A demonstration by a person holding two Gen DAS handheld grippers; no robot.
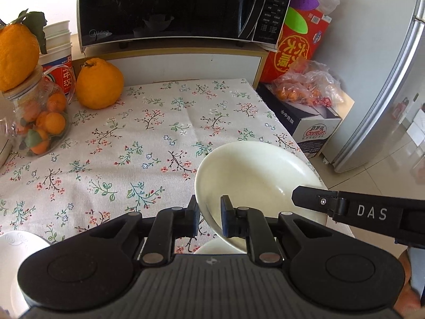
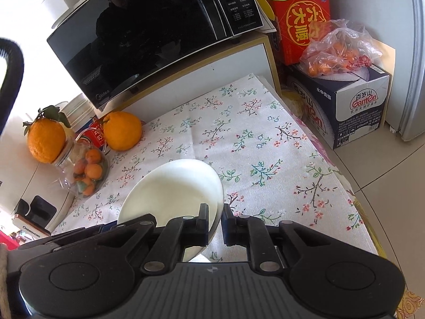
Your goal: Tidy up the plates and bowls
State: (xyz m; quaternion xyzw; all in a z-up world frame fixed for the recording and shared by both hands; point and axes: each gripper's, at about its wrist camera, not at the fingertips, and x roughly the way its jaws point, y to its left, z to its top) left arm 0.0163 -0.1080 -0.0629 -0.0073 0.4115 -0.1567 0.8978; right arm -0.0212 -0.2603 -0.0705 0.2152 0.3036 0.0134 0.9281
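Note:
A white bowl [image 1: 255,175] is held tilted above the floral tablecloth [image 1: 127,143]. My left gripper [image 1: 209,219] is shut on its near-left rim. My right gripper [image 2: 215,223] is shut on the opposite rim of the same bowl [image 2: 175,186]; one of its fingers [image 1: 318,199] shows on the right of the left wrist view. Another white dish [image 1: 212,247] lies under the held bowl, mostly hidden. A white plate [image 1: 16,255] with an embossed rim sits at the lower left.
A black microwave [image 1: 175,8] stands on a low shelf at the back. A large orange [image 1: 99,83], a jar of small oranges [image 1: 39,122] and stacked paper cups [image 1: 57,42] are at the left. Boxes [image 1: 310,130] and a fridge [image 1: 393,79] stand beyond the table's right edge.

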